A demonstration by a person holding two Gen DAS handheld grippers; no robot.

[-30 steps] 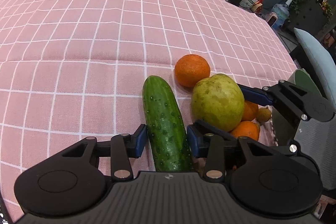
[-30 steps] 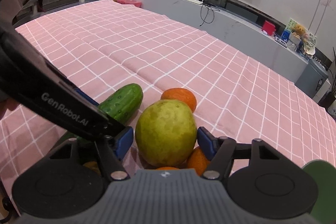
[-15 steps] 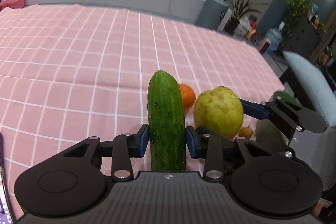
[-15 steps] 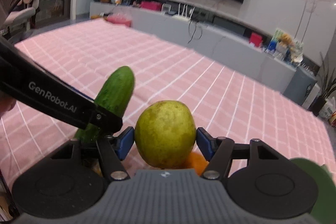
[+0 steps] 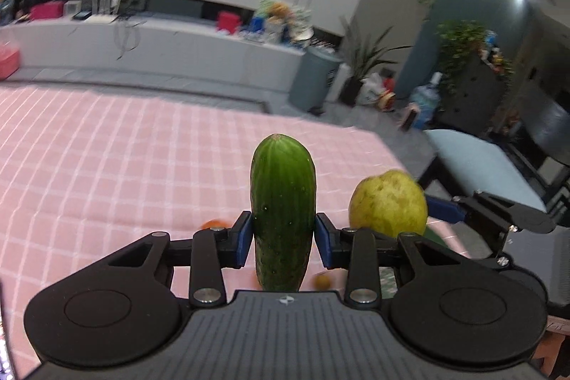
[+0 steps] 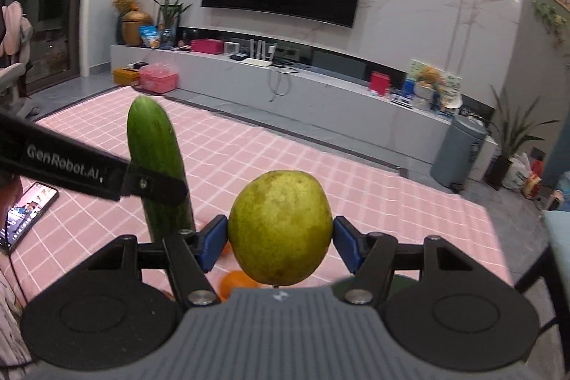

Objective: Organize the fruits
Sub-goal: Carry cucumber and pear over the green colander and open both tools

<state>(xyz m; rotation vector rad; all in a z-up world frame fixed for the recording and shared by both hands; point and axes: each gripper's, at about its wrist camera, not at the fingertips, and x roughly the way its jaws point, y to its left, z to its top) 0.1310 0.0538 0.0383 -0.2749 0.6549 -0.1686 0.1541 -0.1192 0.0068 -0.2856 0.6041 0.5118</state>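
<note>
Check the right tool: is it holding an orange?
No, the right tool is clamped on a yellow-green pear; an orange lies below on the pink cloth.

Our left gripper (image 5: 284,239) clamped on the cucumber (image 5: 283,212), our right gripper (image 6: 280,241) just beside it, pads seemingly pressing the pear (image 6: 280,227), both raised

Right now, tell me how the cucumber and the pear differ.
The cucumber is long, dark green and bumpy; the pear is round, yellow-green and blotchy. The cucumber stands nearly upright in the left gripper, gripped low on its length, while the pear sits in the right gripper, gripped across its widest part. The pear forces a wider jaw opening than the cucumber. Both are clamped between blue pads, off the pink checked tablecloth.
</note>
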